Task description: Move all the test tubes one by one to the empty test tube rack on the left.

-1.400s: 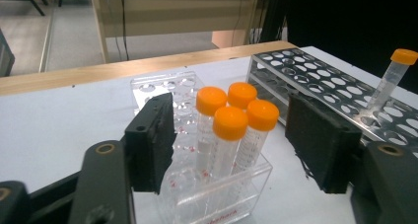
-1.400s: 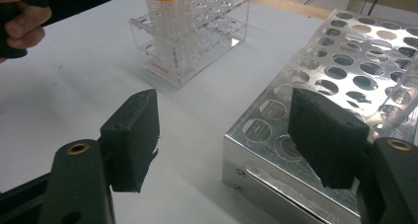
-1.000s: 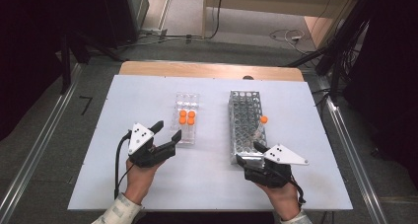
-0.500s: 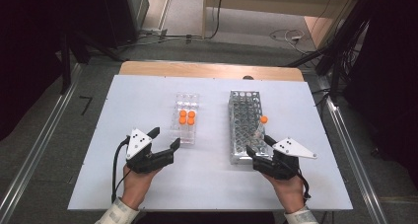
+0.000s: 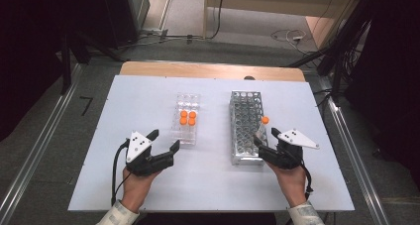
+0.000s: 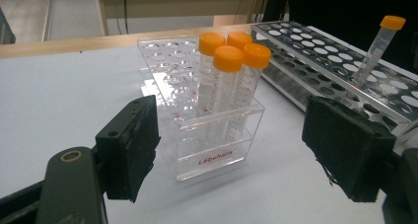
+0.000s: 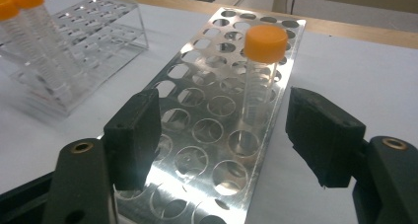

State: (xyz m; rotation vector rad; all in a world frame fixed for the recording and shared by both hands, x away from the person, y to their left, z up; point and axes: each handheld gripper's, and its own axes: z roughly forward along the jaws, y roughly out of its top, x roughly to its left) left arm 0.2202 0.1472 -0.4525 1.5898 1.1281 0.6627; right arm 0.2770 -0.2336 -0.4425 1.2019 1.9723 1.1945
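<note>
Standing wide apart, the jaws of the right gripper (image 5: 264, 146) hold nothing; a clear plastic tube with an orange screw cap (image 7: 260, 81) rises just ahead of them, between their lines but beyond the pads, untouched. That tube leans in a hole of the perforated shiny metal rack (image 7: 207, 135), whose near end lies directly under and in front of this gripper. From above, the same tube (image 5: 262, 127) sits at the rack's (image 5: 245, 128) right edge, just ahead of the black fingers.

Over on the other side, the left gripper (image 5: 163, 140) is released as well, jaws spread and empty above the white tabletop (image 5: 124, 106). Straight ahead of it, near but not touching, stands a clear acrylic rack (image 6: 197, 115) carrying four orange-capped tubes (image 6: 231, 61) clustered toward its nearer half. The near face of that acrylic rack falls between the two open pads as seen along the tool, a little way beyond them. Farther off to the left gripper's right runs the metal rack with its single slanted tube (image 6: 377, 46).

Both hands (image 5: 136, 185) grip the tools from the table's near edge.
</note>
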